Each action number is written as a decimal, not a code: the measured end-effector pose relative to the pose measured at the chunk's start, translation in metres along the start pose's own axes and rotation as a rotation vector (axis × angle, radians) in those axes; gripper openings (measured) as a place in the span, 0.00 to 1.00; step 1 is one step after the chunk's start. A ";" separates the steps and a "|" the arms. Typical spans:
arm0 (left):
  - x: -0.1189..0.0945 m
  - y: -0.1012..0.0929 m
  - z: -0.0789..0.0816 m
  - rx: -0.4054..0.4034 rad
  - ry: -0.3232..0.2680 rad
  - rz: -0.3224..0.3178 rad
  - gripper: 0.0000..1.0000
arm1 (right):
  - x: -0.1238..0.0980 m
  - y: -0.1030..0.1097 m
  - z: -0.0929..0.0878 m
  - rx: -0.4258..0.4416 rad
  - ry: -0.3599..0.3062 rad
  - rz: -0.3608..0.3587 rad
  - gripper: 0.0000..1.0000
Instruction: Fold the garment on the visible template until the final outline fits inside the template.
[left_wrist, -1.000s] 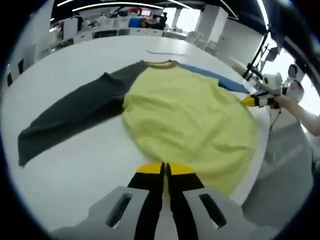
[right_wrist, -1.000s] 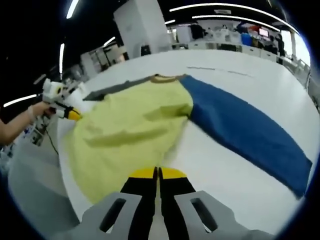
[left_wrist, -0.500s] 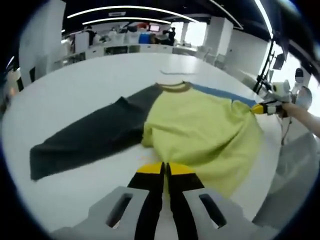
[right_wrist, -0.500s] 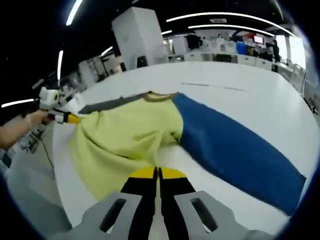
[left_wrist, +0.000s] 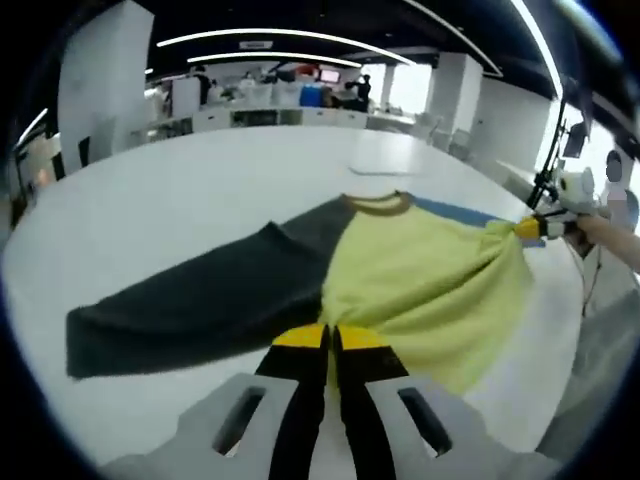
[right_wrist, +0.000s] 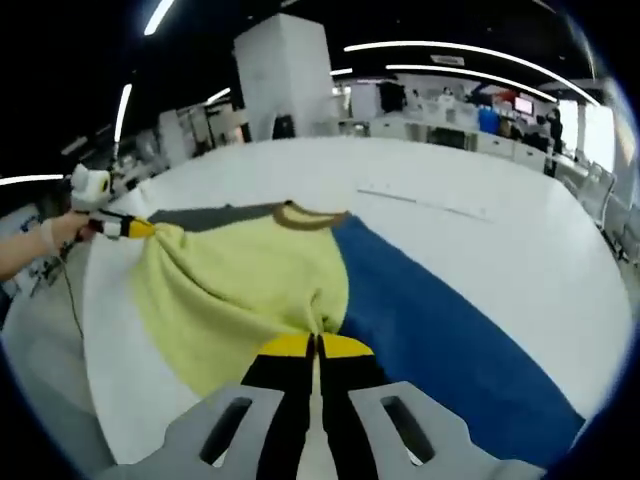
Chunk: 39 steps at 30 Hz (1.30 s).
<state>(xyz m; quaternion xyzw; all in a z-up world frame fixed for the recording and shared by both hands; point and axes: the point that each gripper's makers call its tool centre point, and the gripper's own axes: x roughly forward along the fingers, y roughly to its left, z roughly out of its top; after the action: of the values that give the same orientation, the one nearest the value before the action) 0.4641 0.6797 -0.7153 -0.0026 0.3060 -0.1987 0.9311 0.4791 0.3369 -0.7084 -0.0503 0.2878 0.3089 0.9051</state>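
Garment spread on white table, collar away from both cameras, dark sleeve and blue sleeve stretched to opposite sides. Left gripper and right gripper each pressed together, pinching yellow hem. Template hard to make out. Hem edge hidden behind jaws.
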 end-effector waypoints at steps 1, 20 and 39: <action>0.001 0.001 0.000 -0.001 -0.001 0.004 0.00 | 0.002 -0.001 0.002 -0.003 -0.002 -0.003 0.02; 0.026 0.020 0.008 0.047 -0.010 0.076 0.00 | 0.036 -0.021 0.002 -0.079 0.039 -0.067 0.02; 0.044 0.026 -0.003 0.048 0.036 0.092 0.00 | 0.048 -0.031 -0.012 -0.077 0.085 -0.081 0.02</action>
<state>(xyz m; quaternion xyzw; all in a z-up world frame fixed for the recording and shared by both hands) 0.5043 0.6878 -0.7459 0.0374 0.3177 -0.1632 0.9333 0.5218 0.3340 -0.7474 -0.1100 0.3117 0.2805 0.9011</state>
